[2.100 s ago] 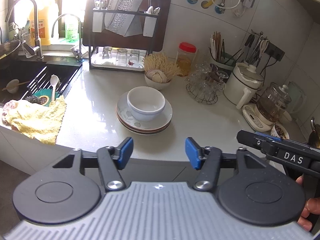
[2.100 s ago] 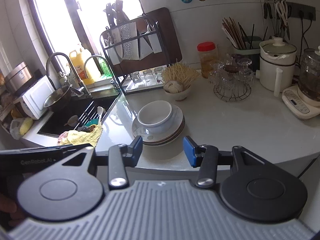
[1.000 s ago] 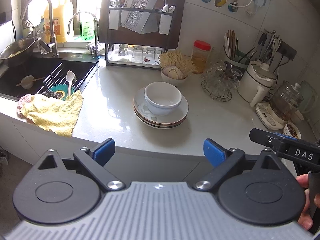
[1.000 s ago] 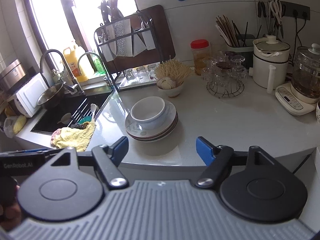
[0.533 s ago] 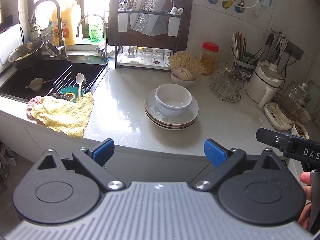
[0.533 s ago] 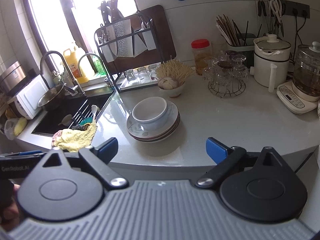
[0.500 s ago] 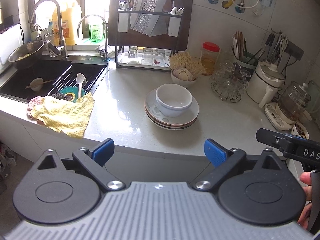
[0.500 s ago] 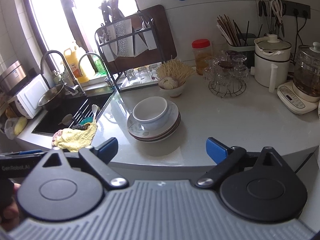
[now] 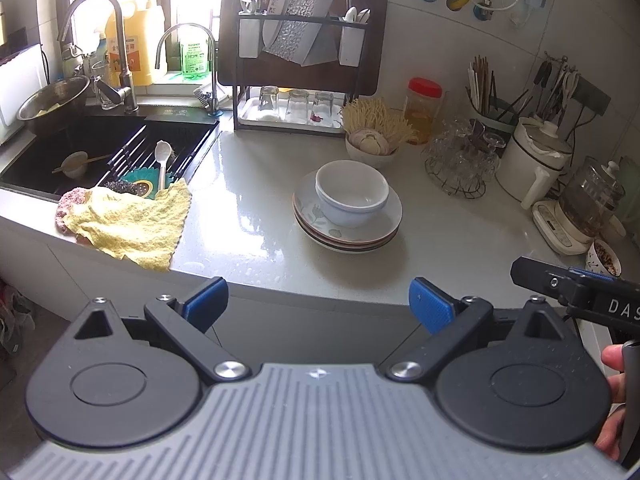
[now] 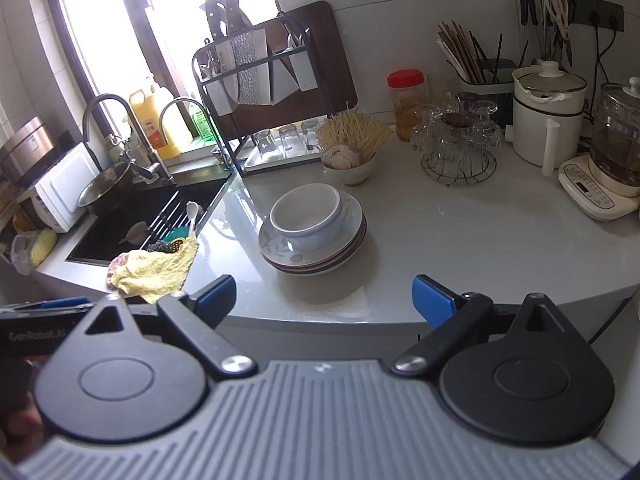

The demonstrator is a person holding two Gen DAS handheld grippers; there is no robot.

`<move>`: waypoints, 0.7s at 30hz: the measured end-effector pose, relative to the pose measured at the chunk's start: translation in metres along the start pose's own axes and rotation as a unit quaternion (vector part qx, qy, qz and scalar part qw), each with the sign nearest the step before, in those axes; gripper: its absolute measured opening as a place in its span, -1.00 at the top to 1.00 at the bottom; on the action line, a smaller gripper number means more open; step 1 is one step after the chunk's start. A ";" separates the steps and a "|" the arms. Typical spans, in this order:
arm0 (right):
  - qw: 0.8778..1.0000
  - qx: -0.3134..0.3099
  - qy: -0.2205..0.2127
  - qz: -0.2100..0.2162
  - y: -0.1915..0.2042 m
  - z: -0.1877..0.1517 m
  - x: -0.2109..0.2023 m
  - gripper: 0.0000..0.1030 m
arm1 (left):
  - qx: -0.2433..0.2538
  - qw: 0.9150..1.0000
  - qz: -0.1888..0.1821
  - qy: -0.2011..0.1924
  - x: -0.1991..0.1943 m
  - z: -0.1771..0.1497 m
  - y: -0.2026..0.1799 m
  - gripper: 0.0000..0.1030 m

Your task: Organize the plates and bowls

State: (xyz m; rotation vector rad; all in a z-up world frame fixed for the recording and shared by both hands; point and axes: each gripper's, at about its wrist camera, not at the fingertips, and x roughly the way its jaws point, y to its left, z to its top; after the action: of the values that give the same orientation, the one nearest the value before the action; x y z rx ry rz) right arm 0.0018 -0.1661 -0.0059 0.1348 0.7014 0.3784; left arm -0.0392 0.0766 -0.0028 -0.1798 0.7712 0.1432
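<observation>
While both tools hang back off the front edge of the bench (image 9: 248,184), the left gripper (image 9: 318,300) and the right gripper (image 10: 324,296) have their blue fingers (image 9: 206,298) spread wide, with nothing between them. The white bowl (image 9: 352,194) sits mouth up on the stack of plates (image 9: 348,236), at about 12 o'clock from each gripper and well apart from both. I judge the bowl is glazed ceramic: stiff, rather heavy, slippery and easy to chip, so a firm hold across the rim wall seems best. The plates are flat and round with no long axis; their thin overhanging rim at 6 o'clock looks the natural place to take them. A yellow cloth (image 9: 128,226) lies at 10 o'clock near the sink (image 9: 52,148).
</observation>
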 end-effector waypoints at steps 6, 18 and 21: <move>1.000 -0.003 0.000 -0.002 0.000 0.001 -0.002 -0.86 | -0.003 1.000 0.000 -0.001 0.001 0.001 -0.003 -0.93; 1.000 -0.001 0.000 -0.002 -0.001 0.001 -0.001 -0.86 | -0.001 1.000 0.004 -0.003 0.001 0.000 -0.005 -0.94; 1.000 -0.003 -0.001 -0.004 -0.001 0.001 -0.001 -0.86 | 0.001 1.000 0.003 -0.005 0.001 -0.001 -0.005 -0.94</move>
State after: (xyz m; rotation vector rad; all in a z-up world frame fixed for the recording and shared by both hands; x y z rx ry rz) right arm 0.0020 -0.1674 -0.0049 0.1273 0.6980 0.3720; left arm -0.0381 0.0713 -0.0030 -0.1756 0.7612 0.1490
